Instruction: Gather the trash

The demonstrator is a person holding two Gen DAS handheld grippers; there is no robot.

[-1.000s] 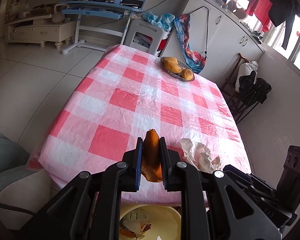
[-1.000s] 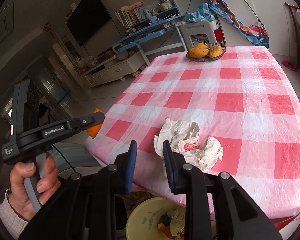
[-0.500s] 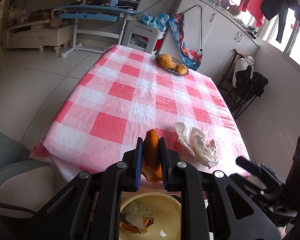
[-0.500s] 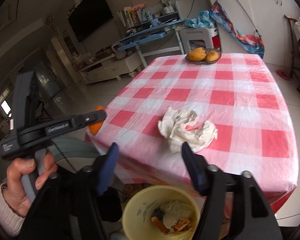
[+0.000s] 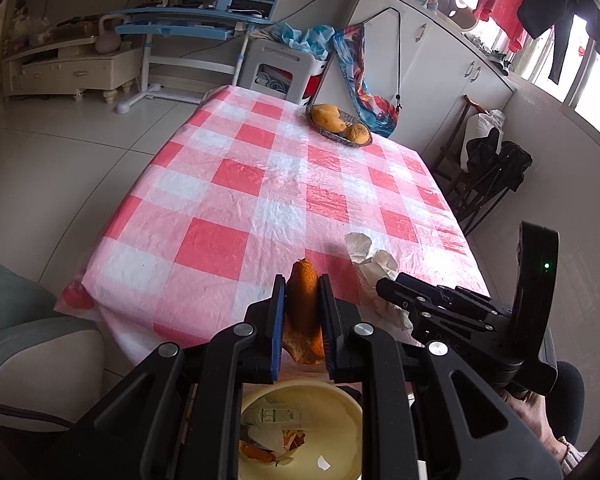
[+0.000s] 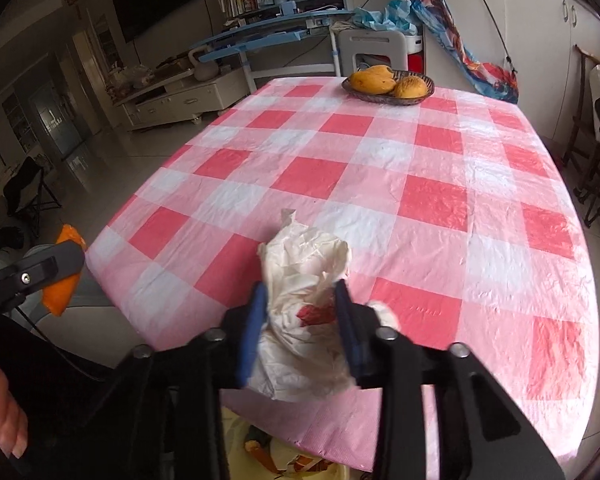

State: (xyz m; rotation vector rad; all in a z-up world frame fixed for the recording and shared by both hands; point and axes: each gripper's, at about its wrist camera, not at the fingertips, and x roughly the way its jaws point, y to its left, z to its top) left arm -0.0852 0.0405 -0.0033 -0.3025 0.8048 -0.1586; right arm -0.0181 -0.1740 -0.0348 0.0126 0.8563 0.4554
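Trash first: pale yellow round plastic bin point(image 5: 300, 432) sits on floor right under near counter edge, w/ peel scraps, paper & a small printed label inside, text too small to read. Left gripper point(image 5: 302, 320) clamped tight on curled orange fruit peel point(image 5: 303, 300), held above bin, prob so it drops straight in. Right gripper point(image 6: 302, 320) has just been closing, jaws now pinching crumpled white tissue wad w/ red stain point(image 6: 304, 280) at near counter edge, likely to lift it to same bin. Counter w/ red-white checked plastic cloth point(image 6: 432, 200) otherwise bare up to dark woven basket of yellow mangoes point(image 6: 388, 86) at far end, not trash. No brand readable on either gripper
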